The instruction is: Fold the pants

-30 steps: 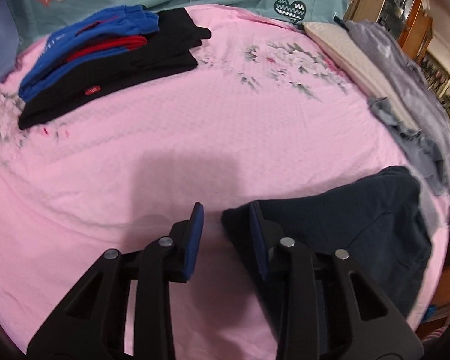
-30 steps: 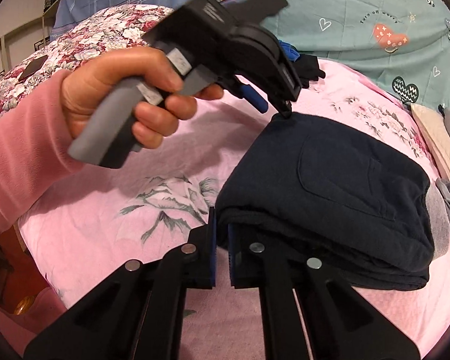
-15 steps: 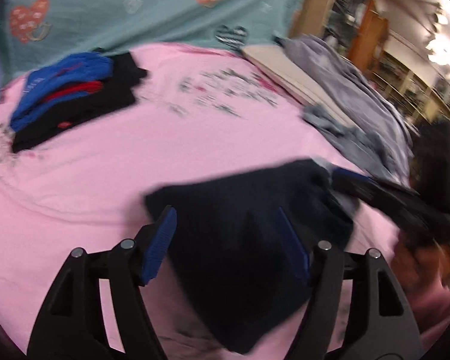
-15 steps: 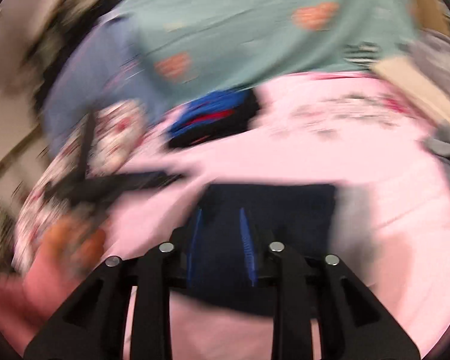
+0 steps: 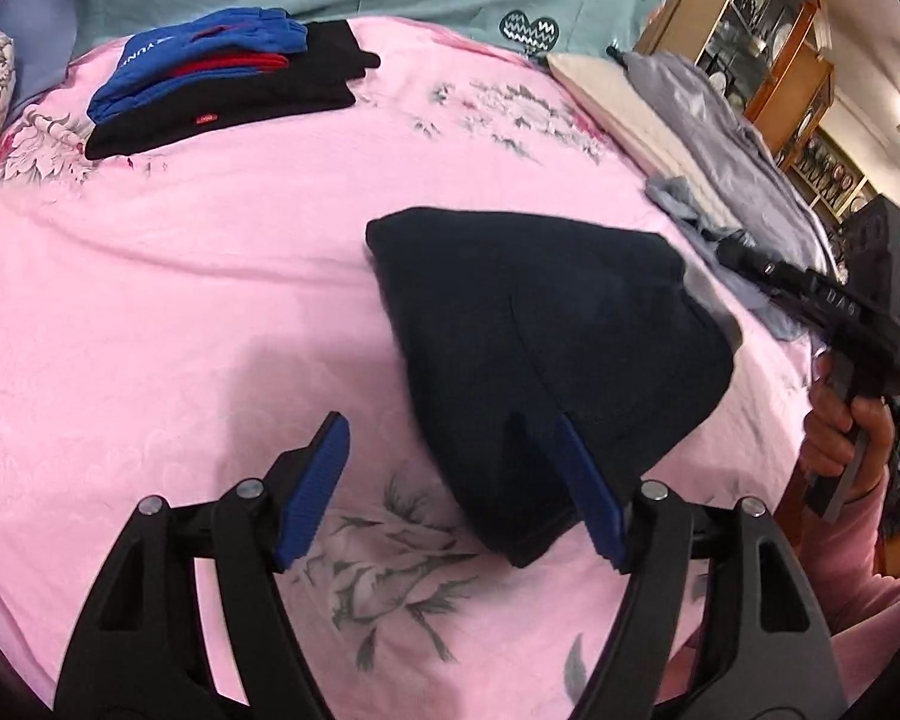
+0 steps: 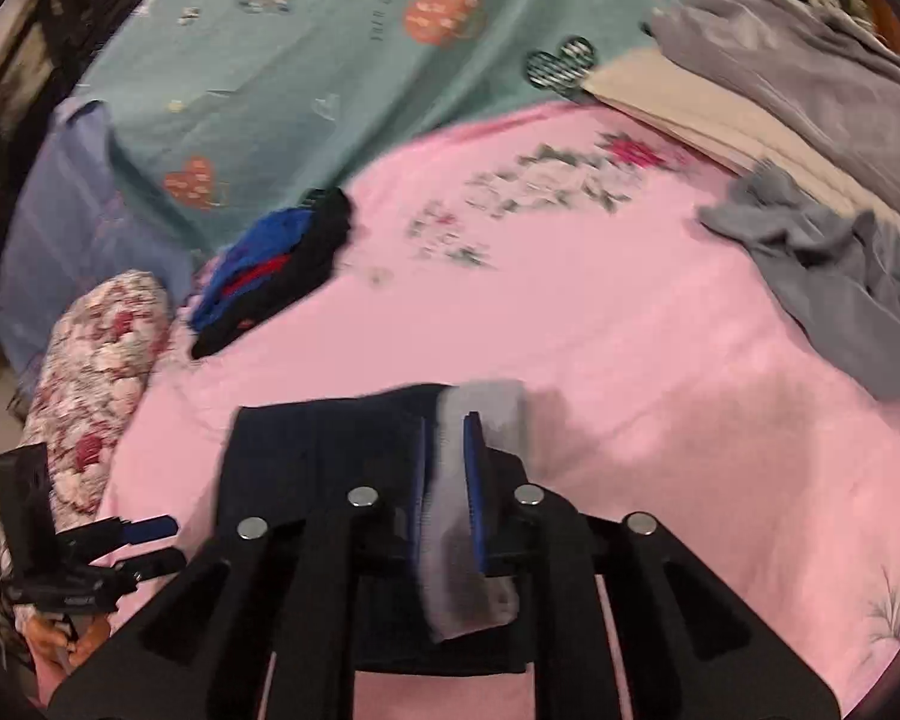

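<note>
Navy pants (image 5: 546, 348) already folded compact near bed's (image 5: 180, 276) front edge; left gripper (image 5: 450, 486) wide, empty; right gripper (image 6: 447, 498) narrow, pinching grey waistband (image 6: 480, 420); stacking left.

A right gripper (image 6: 447, 480) with blue pads pinches the grey waistband of folded dark navy pants (image 6: 324, 444) lying on a pink floral bedsheet (image 6: 570, 324); its jaws have just been closing. Beyond the pants sits a stack of folded blue, red and black clothes (image 6: 276, 264). Right of the pants lie rumpled grey garments (image 6: 822, 264).
</note>
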A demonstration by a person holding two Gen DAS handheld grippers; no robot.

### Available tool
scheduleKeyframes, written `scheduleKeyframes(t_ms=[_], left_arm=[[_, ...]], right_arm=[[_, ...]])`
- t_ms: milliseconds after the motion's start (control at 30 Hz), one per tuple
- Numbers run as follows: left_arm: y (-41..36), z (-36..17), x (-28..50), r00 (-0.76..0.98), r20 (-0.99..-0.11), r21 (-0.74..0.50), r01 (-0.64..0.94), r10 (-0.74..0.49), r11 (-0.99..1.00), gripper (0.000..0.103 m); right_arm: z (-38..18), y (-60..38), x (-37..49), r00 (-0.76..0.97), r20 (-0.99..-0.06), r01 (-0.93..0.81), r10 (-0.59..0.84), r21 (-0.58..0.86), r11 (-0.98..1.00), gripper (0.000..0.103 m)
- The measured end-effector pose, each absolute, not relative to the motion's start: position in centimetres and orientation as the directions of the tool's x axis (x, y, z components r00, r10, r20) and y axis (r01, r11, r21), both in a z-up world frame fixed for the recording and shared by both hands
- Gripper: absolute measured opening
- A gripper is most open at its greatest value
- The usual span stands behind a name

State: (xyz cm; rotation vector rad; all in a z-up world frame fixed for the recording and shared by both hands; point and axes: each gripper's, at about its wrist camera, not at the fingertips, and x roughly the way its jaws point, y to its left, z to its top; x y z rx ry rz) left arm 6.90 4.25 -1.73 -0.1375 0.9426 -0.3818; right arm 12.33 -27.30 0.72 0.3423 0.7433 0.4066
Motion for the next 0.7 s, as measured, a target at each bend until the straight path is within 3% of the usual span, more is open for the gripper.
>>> scheduleKeyframes(t_ms=[100, 167, 267, 333, 367, 467, 700], left_arm=[[4.6, -1.7, 5.8, 0.531, -0.757, -0.294, 0.242, -0.379, 0.925, 0.076], [5.4, -2.1, 5.5, 0.526, -0.757, -0.322, 0.214, -0.387, 0.922, 0.080], [6.7, -2.8, 5.9, 0.518, -0.780, -0.334, 0.132, -0.352, 0.933, 0.081], [7.4, -2.9, 5.9, 0.516, -0.783, -0.349, 0.096, -0.347, 0.932, 0.081], [7.5, -3.0, 5.9, 0.514, -0.785, -0.353, 0.085, -0.344, 0.932, 0.081], [7.7, -3.2, 5.8, 0.514, -0.795, -0.339, 0.062, -0.322, 0.939, 0.082], [8.2, -4.3, 5.9, 0.498, -0.817, -0.325, 0.021, -0.292, 0.945, 0.083]], right_arm=[[-0.4, -26.4, 12.4, 0.609, -0.634, -0.244, 0.477, 0.423, 0.873, 0.019], [-1.1, -25.8, 11.6, 0.619, -0.672, -0.243, 0.406, 0.327, 0.913, 0.019], [0.2, -21.5, 7.4, 0.657, -0.633, -0.442, 0.410, 0.117, 0.889, 0.022], [0.5, -17.9, 4.3, 0.618, -0.614, -0.605, 0.491, 0.028, 0.796, 0.039], [0.3, -16.7, 3.3, 0.599, -0.616, -0.653, 0.512, -0.007, 0.757, 0.042], [-0.9, -12.6, 0.7, 0.565, -0.647, -0.754, 0.511, -0.155, 0.638, 0.042], [-2.8, -9.0, 0.0, 0.585, -0.685, -0.785, 0.435, -0.342, 0.517, 0.044]])
